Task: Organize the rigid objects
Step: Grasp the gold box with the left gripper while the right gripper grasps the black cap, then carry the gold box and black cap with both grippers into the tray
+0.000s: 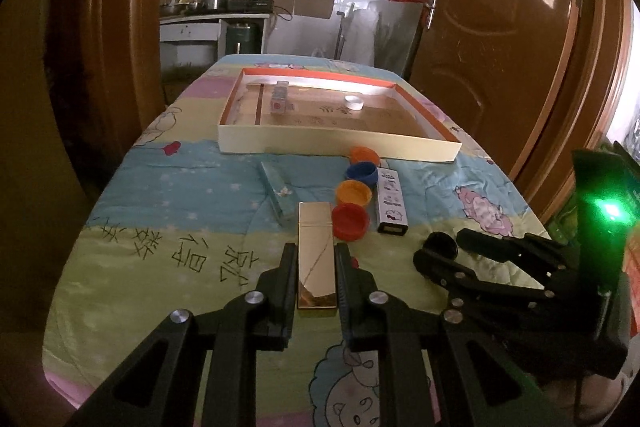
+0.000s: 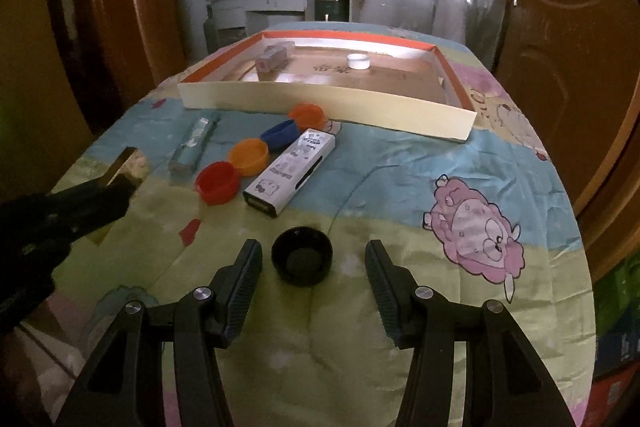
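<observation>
My left gripper (image 1: 315, 255) is shut on a shiny gold box (image 1: 316, 259) lying on the bed cover; it also shows in the right wrist view (image 2: 124, 167). My right gripper (image 2: 314, 255) is open, its fingers either side of a black cap (image 2: 302, 261), which also shows in the left wrist view (image 1: 440, 247). Ahead lie a red cap (image 2: 216, 182), an orange cap (image 2: 249, 155), a blue cap (image 2: 280, 135), another orange cap (image 2: 307, 115), a white printed box (image 2: 290, 173) and a teal box (image 2: 194, 147).
A shallow cardboard tray (image 2: 320, 105) with an orange rim stands at the far end, holding a small box (image 2: 270, 58) and a white cap (image 2: 358, 61). Brown doors stand on both sides. The patterned bed cover (image 2: 440, 267) drops off at its edges.
</observation>
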`<state>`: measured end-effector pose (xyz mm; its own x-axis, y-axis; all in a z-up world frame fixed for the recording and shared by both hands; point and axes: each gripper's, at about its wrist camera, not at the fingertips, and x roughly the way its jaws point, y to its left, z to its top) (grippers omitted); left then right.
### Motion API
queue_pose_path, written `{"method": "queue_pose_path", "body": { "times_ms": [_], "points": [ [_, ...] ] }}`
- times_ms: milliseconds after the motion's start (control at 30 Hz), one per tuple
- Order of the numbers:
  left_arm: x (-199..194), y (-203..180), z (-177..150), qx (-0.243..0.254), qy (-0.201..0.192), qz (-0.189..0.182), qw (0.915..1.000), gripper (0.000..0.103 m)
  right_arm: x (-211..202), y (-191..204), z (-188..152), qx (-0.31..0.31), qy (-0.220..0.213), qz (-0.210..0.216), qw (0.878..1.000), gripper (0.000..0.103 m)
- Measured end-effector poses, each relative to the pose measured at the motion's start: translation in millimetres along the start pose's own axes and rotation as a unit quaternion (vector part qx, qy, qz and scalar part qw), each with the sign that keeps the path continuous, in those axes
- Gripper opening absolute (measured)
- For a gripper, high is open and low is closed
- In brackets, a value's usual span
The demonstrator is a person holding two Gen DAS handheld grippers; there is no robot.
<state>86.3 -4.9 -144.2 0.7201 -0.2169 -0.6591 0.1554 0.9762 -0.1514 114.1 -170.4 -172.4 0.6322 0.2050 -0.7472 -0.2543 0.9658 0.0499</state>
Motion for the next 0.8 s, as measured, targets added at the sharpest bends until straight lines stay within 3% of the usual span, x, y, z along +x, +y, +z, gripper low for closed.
{"method": "queue_pose_path", "body": {
  "times_ms": [33, 67, 100, 800],
  "points": [
    [0, 0, 0, 0.0, 0.001, 0.0, 1.0, 0.018, 2, -1, 1, 0.004, 0.006, 0.001, 1.0, 0.053],
    [1, 1, -1, -0.001, 0.002, 0.0, 1.0, 0.018, 2, -1, 1, 0.007, 0.007, -0.004, 1.0, 0.038],
    [1, 1, -1, -0.002, 0.003, -0.001, 1.0, 0.018, 2, 0, 2, 0.007, 0.007, -0.011, 1.0, 0.03],
    [-7, 0, 11, 0.001, -0.003, 0.013, 0.9999, 0.018, -37, 10, 17, 0.013, -0.025, 0.012, 1.0, 0.03]
  ]
}}
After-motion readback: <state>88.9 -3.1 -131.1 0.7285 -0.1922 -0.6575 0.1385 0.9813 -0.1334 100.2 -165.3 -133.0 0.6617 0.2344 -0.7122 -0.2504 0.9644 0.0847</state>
